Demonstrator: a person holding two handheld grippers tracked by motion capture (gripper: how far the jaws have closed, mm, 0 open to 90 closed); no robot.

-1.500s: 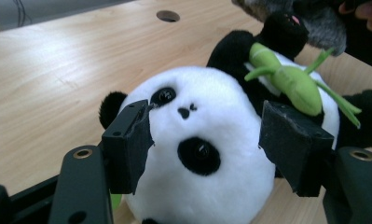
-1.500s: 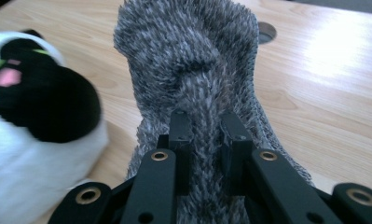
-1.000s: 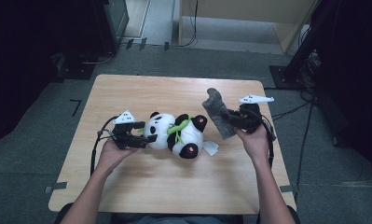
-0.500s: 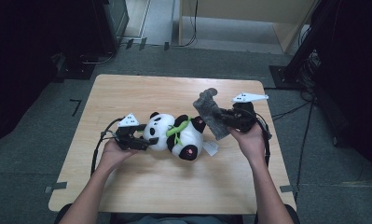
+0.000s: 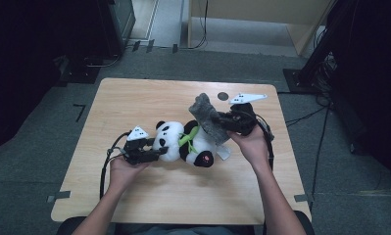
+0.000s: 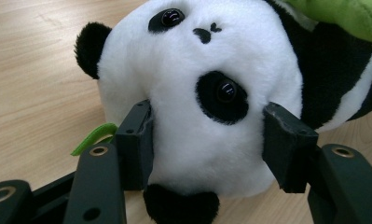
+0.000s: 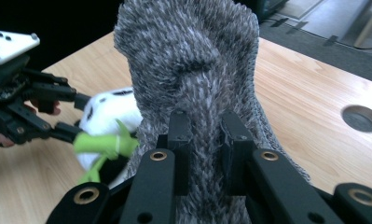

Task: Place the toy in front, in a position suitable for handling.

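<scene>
The left hand-held gripper (image 6: 207, 144) has its jaws about half open around the head of the black-and-white plush panda toy (image 5: 185, 144); they have just been closing, and both pads lie against the white fur at the cheeks, the head between them. The right hand-held gripper (image 7: 207, 135) is clamped tight on a fuzzy grey knitted cloth piece (image 7: 193, 79), held raised above the panda's body. The panda lies on its back near the middle of the light wooden desk (image 5: 134, 98), with a green plush leaf (image 5: 190, 136) at its chest.

To do this step well, judge the squeeze by the plush: close until the head is steadied, not crushed. Keep the left wrist low and level. Bring the cloth down over the body only once the toy no longer shifts.
</scene>
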